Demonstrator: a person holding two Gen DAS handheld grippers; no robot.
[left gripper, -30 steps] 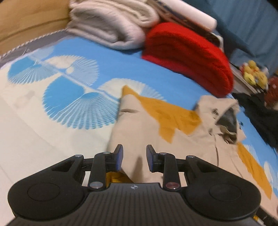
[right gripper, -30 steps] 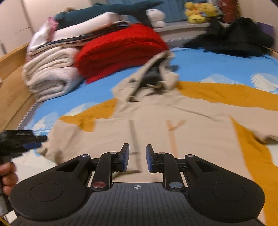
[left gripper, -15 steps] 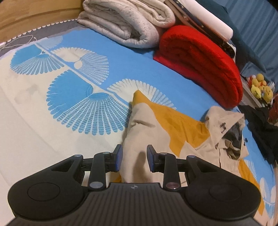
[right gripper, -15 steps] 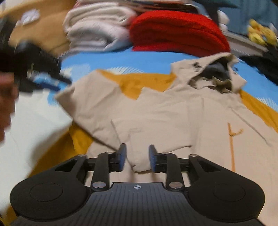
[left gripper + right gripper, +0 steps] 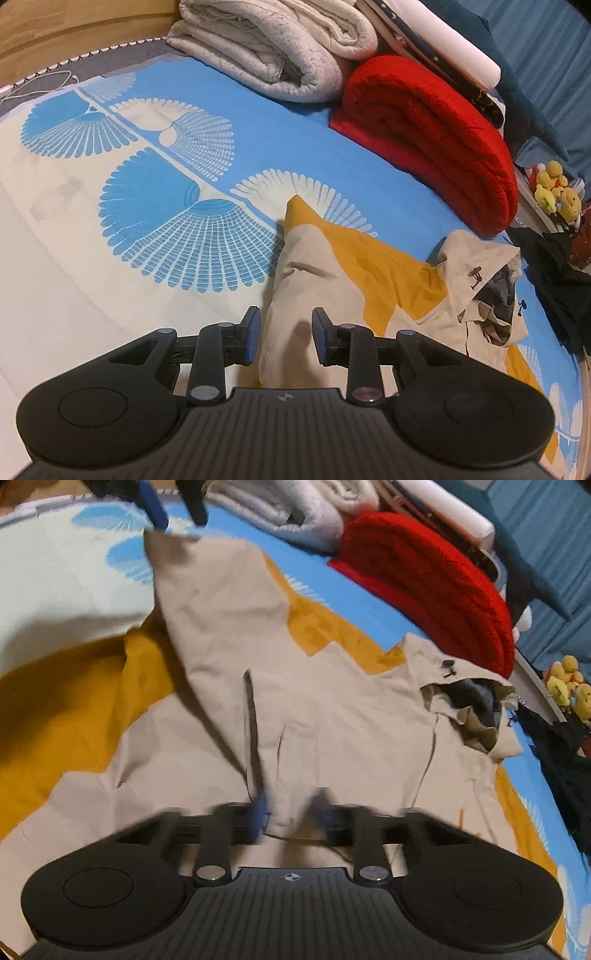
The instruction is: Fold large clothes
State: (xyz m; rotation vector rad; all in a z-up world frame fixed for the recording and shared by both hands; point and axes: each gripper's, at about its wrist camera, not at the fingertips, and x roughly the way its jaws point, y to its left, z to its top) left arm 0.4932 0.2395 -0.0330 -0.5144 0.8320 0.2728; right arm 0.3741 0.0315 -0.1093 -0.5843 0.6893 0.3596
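Observation:
A beige and mustard hooded jacket (image 5: 332, 709) lies spread on the bed, hood (image 5: 469, 705) toward the right. It also shows in the left wrist view (image 5: 332, 266). My left gripper (image 5: 284, 334) is open, its fingers either side of the beige sleeve end. In the right wrist view the left gripper (image 5: 170, 506) appears at the top left, at the sleeve's tip. My right gripper (image 5: 290, 812) is open over a folded beige edge of the jacket; its fingers are blurred.
A red folded blanket (image 5: 436, 140) and a grey-white folded blanket (image 5: 273, 48) lie at the bed's far side. Dark clothes (image 5: 554, 273) and yellow plush toys (image 5: 554, 188) sit at the right. The bedsheet (image 5: 147, 221) is blue and cream with fan patterns.
Both grippers have opened wider. The right gripper has swung left across the jacket and closed in on the folded edge. The left gripper has moved forward slightly along the sleeve.

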